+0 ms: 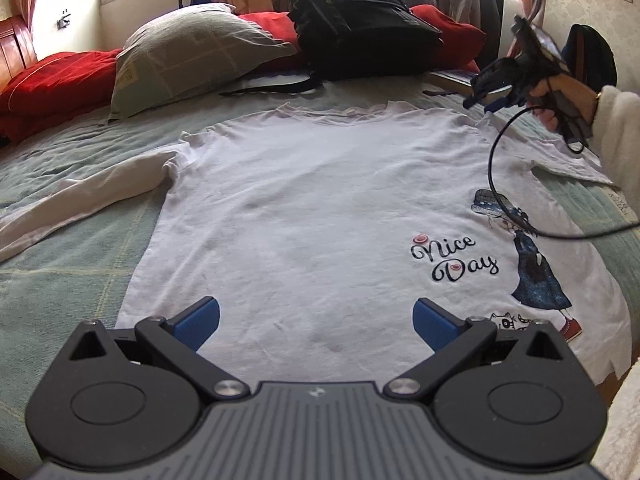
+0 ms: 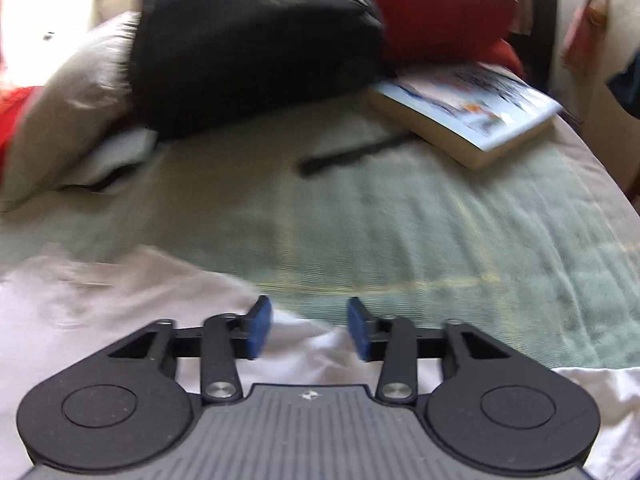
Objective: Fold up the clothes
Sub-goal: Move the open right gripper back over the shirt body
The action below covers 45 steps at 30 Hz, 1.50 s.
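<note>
A white long-sleeved shirt [image 1: 304, 208] lies flat on the bed, its "Nice Day" print and a girl figure folded over at the right. My left gripper [image 1: 316, 322] hovers open above the shirt's near hem, nothing between its blue pads. Far right in the left wrist view, a hand holds my right gripper [image 1: 486, 98] over the shirt's right shoulder. In the right wrist view, blurred by motion, that gripper [image 2: 309, 326] stands open above the white cloth's [image 2: 120, 304] edge, its pads clear of the fabric.
The bed carries a pale green checked cover [image 1: 72, 272]. At the head lie a grey pillow [image 1: 188, 52], red pillows [image 1: 52, 80], a black backpack [image 1: 360, 28] and a book [image 2: 472, 108]. A black cable [image 1: 496, 176] hangs from the right gripper over the shirt.
</note>
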### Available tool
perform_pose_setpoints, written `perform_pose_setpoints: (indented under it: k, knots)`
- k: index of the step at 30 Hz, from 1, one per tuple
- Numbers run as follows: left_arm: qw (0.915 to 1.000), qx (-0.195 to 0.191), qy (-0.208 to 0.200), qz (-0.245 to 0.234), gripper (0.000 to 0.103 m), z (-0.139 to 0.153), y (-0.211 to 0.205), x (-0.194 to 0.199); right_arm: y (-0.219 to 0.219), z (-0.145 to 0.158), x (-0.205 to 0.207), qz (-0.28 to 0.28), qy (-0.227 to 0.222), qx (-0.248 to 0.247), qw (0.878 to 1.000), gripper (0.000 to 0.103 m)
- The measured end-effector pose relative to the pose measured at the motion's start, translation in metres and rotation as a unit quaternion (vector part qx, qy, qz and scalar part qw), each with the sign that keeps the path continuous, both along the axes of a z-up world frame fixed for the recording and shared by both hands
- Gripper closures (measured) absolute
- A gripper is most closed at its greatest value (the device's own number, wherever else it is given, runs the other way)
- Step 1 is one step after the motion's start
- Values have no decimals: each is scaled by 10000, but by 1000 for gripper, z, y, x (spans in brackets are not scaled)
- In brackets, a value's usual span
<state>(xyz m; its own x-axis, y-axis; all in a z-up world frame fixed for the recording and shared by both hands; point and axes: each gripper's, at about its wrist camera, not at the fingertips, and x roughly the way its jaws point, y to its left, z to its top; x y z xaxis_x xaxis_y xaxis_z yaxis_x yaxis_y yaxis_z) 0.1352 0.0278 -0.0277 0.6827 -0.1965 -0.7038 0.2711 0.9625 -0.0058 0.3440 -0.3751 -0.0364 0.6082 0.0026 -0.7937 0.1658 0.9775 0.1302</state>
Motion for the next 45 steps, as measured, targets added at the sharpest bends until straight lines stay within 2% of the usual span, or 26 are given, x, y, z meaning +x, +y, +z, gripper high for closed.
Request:
perform_pose_setpoints:
  k: [1, 3, 7, 13, 15, 19, 21, 24, 28, 30, 31, 35, 39, 42, 45]
  knots:
    - [10000, 2, -4, 20, 1, 0, 1, 1, 8, 5, -2, 100, 13, 29, 9999, 37]
    - [10000, -4, -11, 48, 1, -1, 2, 4, 23, 13, -5, 293, 71, 82, 9995, 37]
    - [10000, -59, 33, 50, 1, -4, 5, 6, 49, -15, 8, 401, 543, -157, 9976, 37]
    - [9997, -147, 60, 177, 1, -8, 17, 8, 47, -33, 47, 214, 289, -360, 9987, 14]
    - [9995, -199, 56, 221, 1, -8, 21, 9, 48, -33, 57, 257, 156, -505, 9983, 13]
    - [9994, -221, 33, 248, 1, -8, 26, 8, 49, -15, 61, 152, 13, -304, 9994, 18]
    - [9993, -240, 28, 268, 1, -8, 29, 8, 60, 1, 54, 379, -65, -70, 9992, 17]
    - [9993, -232, 18, 296, 1, -10, 31, 10, 92, 11, 46, 961, 96, 94, 9953, 16]
    - [9992, -262, 68, 277, 1, -14, 33, 12, 134, -13, 52, 1395, 542, -130, 9887, 16]
    - [9992, -253, 112, 288, 1, -17, 35, 12, 147, -32, 63, 1383, 620, -347, 9878, 6]
    - [9991, -265, 133, 298, 1, -18, 37, 12, 151, -36, 69, 1398, 498, -428, 9880, 0]
    - [9988, -317, 175, 342, 1, -19, 43, 12, 156, -44, 94, 1141, 262, -519, 9918, 0]
    - [9986, -319, 175, 386, 1, -18, 44, 11, 160, -39, 104, 1229, 236, -713, 9896, 0]
    - [9987, -327, 132, 362, 1, -14, 42, 6, 157, -22, 84, 1326, 19, -662, 9890, 0]
    - [9989, -324, 93, 326, 1, -11, 39, 3, 156, 3, 43, 1627, -254, -603, 9845, 0]
